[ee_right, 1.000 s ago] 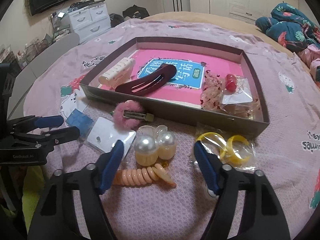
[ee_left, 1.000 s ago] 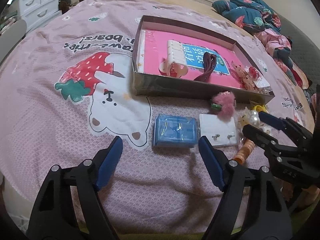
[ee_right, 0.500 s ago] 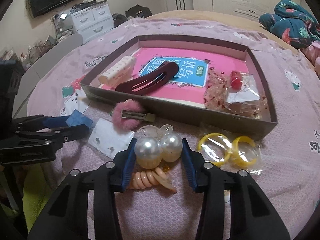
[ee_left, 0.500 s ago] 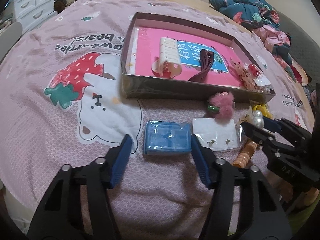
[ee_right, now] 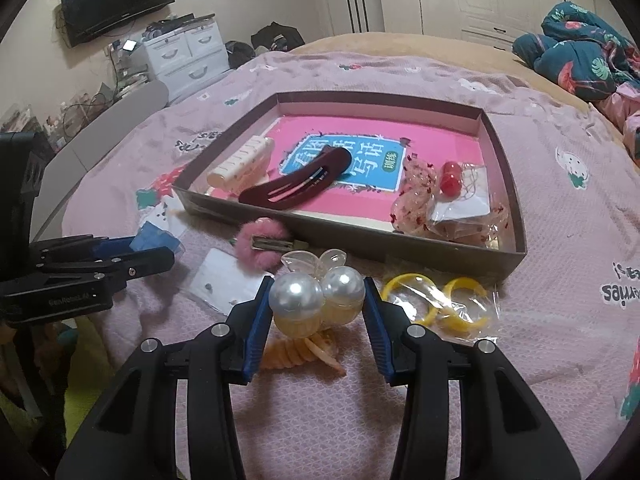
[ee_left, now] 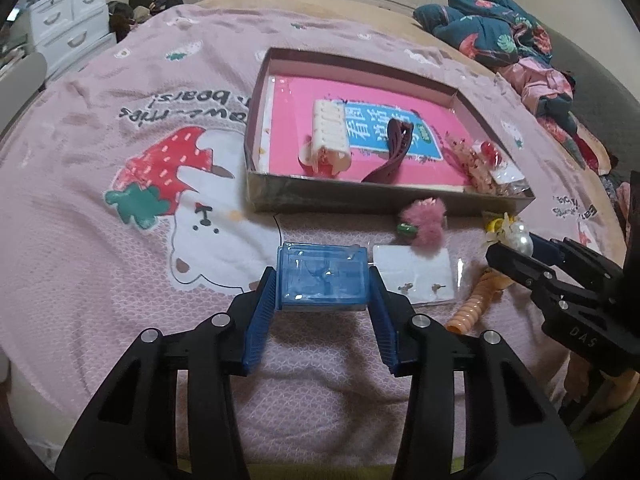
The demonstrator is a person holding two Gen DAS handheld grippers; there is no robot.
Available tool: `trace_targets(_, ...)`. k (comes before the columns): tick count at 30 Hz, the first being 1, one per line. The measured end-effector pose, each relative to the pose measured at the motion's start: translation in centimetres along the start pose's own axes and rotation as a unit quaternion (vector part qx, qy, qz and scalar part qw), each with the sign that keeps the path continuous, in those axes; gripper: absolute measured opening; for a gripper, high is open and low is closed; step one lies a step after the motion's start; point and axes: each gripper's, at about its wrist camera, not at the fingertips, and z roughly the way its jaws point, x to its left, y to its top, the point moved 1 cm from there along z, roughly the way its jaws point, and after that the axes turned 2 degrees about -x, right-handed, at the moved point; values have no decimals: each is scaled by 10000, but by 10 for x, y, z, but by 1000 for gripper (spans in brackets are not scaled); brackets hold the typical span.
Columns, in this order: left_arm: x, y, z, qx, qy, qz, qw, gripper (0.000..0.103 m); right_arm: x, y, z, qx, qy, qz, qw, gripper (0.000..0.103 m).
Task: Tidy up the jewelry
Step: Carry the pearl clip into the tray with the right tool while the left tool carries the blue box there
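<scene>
Both tongs gripping, lift to box next

Left tongs (ee_left: 322, 292) have just been closing & now clamp blue case (ee_left: 323, 276) by its 2 short sides, near the bed's (ee_left: 80, 160) front edge. Right tongs (ee_right: 318, 304) pinch pearl clip (ee_right: 316, 300) just beside it, over the coil tie (ee_right: 304, 354). Judged best: lift each straight up, w/o snagging earring card (ee_left: 414, 276), then set in box (ee_right: 516, 216), mid-bed.

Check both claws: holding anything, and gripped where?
Left claw has just been closing on the blue box, pads at its two short sides. Right claw clamps the pearl clip across both pearls.
</scene>
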Motion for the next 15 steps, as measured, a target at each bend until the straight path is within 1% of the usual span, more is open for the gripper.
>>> trace_targets(8,-5,10,-17,-210,-54,-11,9998,36,6,4,-13,-116,44,-42,9999,42)
trace_targets(15,-15,17,-22,-293,-118,40,9995,36,-4,9,-25,-242,-46,40,9997,42)
